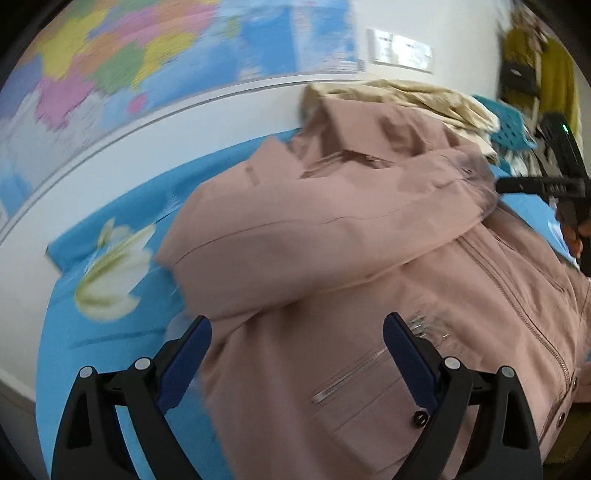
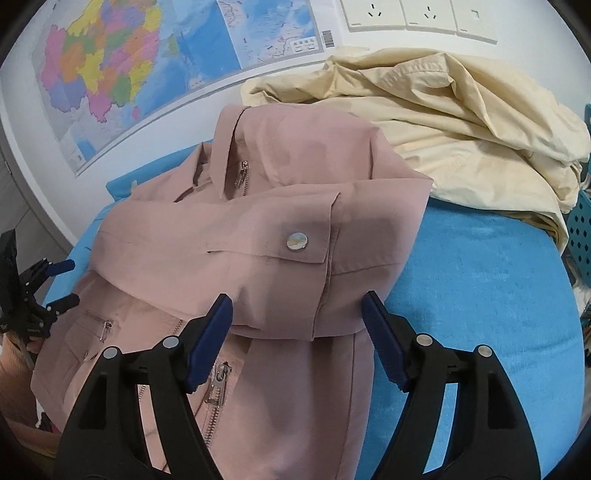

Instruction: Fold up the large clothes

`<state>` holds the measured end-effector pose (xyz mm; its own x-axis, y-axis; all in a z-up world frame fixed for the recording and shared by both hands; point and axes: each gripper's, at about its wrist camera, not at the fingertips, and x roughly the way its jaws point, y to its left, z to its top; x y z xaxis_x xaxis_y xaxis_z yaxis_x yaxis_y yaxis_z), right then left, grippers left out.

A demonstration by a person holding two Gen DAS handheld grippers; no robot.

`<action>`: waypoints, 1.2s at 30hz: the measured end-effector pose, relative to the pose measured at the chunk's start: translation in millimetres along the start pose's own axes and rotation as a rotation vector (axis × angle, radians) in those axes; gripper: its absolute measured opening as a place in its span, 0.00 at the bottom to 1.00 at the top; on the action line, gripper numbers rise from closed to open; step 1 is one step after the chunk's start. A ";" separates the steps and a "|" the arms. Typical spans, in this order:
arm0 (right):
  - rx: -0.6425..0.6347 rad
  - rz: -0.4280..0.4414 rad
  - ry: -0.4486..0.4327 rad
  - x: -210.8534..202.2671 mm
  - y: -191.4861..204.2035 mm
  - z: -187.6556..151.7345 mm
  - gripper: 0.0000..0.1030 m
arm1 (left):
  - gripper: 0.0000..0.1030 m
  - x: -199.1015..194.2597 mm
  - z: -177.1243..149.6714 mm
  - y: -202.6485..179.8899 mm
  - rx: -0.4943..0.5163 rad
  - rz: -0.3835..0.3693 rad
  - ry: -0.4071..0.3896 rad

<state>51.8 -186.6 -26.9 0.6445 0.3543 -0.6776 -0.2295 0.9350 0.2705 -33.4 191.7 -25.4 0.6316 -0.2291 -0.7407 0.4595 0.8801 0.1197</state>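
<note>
Left wrist view: blurred, so detail hard to trust. Left gripper (image 1: pixel 297 325) wide open, nothing between the pads, poised above the pink jacket (image 1: pixel 332 236) spread on the blue flowered sheet (image 1: pixel 107 325). One sleeve (image 1: pixel 280 236) already laid across the chest; chest pocket zip just ahead of the open jaws. Right gripper (image 1: pixel 535 184) visible at the far right edge, beside the jacket's other shoulder. Cream garment (image 1: pixel 413 96) heaped behind, near the wall map (image 1: pixel 110 62). No lettering readable here.

Right wrist view: sharper. Right gripper (image 2: pixel 297 306) open wide, pads either side of the folded sleeve cuff (image 2: pixel 332 266) but not pressing on it; snap button (image 2: pixel 296 239) on the cuff tab just ahead. Left gripper (image 2: pixel 55 284) small at the left edge, jaws apart. Cream garment (image 2: pixel 461 122) crumpled beyond, untouched.

Step in hand, by judgement: sleeves folded inward, cuff apparently just set down. Next move likely calls for gripping the hem or one side and bringing it over the body, keeping the sleeve flat and the front zip (image 2: pixel 218 387) from bunching.

Writing: map text and a barcode label present, too small to read; wall sockets (image 2: pixel 413 14) unmarked.
</note>
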 end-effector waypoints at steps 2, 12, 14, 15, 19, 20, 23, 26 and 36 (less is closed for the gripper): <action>0.003 0.015 -0.001 -4.3 -0.8 -2.0 0.71 | 0.88 5.6 1.7 -8.7 0.018 -0.004 0.010; 0.124 0.138 0.116 -47.8 -37.8 -71.5 0.91 | 0.90 -27.9 -55.5 55.7 -0.287 -0.045 0.028; 0.157 0.183 0.132 -54.6 -42.2 -88.1 0.91 | 0.90 -32.4 -72.6 63.4 -0.341 -0.078 0.068; 0.160 0.195 0.120 -61.4 -42.1 -94.9 0.91 | 0.90 -35.0 -80.8 62.0 -0.356 -0.119 0.082; 0.172 0.270 0.140 -75.1 -33.7 -110.2 0.91 | 0.90 -42.5 -98.8 35.6 -0.315 -0.246 0.110; 0.164 0.281 0.151 -76.4 -28.9 -113.9 0.91 | 0.90 -43.9 -100.9 29.5 -0.299 -0.265 0.109; 0.121 0.319 0.173 -77.3 -11.7 -121.5 0.92 | 0.93 -46.0 -103.4 10.0 -0.257 -0.304 0.100; 0.084 0.359 0.178 -73.7 5.2 -124.4 0.92 | 0.93 -49.3 -105.8 -1.2 -0.248 -0.337 0.094; 0.187 0.507 0.160 -58.6 14.0 -123.8 0.09 | 0.02 -49.2 -108.1 0.3 -0.397 -0.292 0.087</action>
<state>-79.5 -192.0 -68.1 0.3655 0.7705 -0.5222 -0.3390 0.6327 0.6962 -131.9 248.3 -60.4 0.4497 -0.4690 -0.7602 0.3253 0.8786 -0.3496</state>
